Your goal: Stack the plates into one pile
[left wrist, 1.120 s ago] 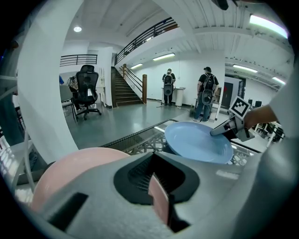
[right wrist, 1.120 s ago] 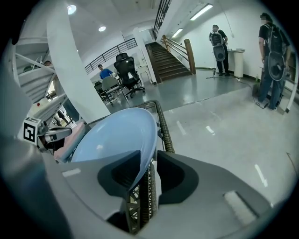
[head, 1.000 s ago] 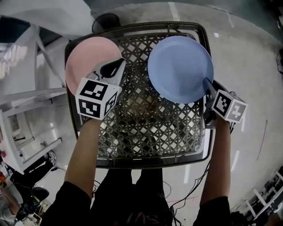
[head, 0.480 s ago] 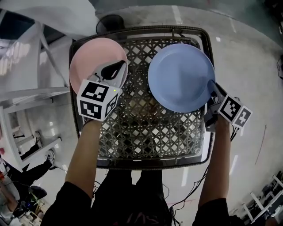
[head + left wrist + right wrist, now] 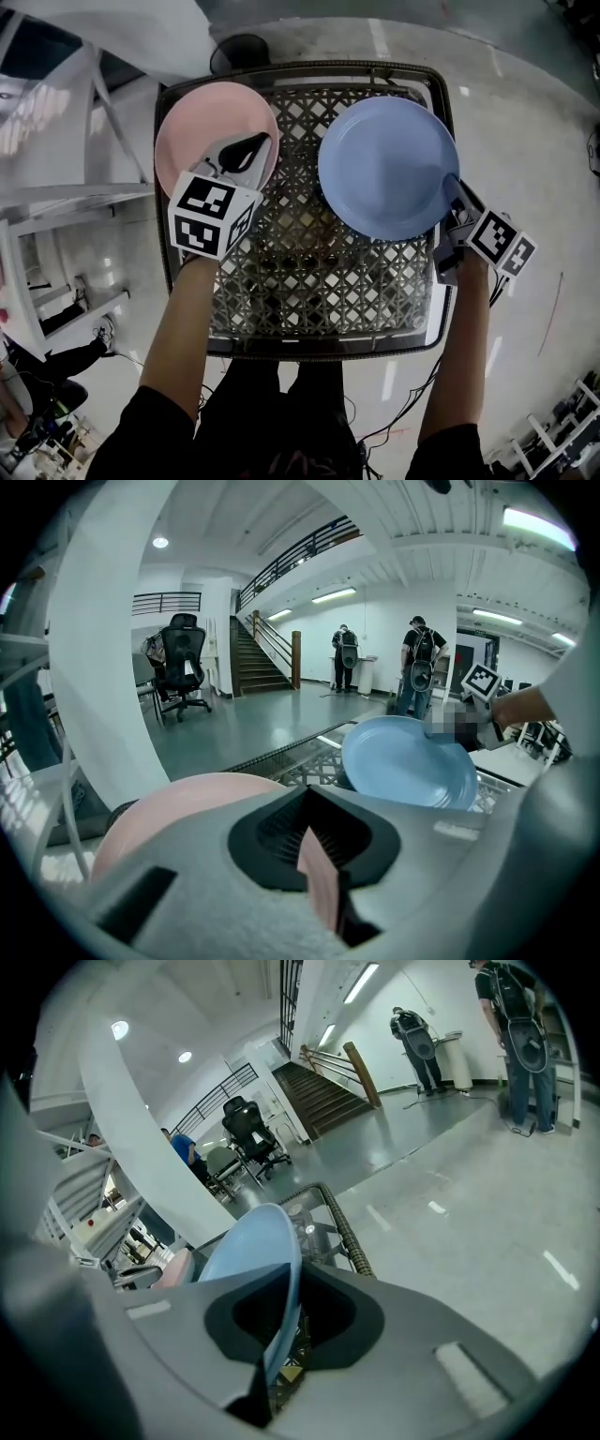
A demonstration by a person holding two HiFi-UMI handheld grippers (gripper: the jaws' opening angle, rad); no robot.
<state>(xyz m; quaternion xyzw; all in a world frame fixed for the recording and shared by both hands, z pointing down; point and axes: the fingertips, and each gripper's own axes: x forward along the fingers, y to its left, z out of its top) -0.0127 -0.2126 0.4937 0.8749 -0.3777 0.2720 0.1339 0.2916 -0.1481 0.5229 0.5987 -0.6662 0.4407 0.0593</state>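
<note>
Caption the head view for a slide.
Left gripper holds the pink plate; right gripper has just been closing on the blue plate, over a lattice basket.

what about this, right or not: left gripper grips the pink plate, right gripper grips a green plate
Not green: the right gripper grips a blue plate, its jaws have just been closing on the rim, as the right gripper view shows. The left gripper does grip the pink plate.

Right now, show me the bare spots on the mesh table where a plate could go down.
Bare: the near half of the mesh table, this side of both plates. There is also a narrow strip between the pink plate and the blue plate. Crowded: the far corners, where those plates are.
</note>
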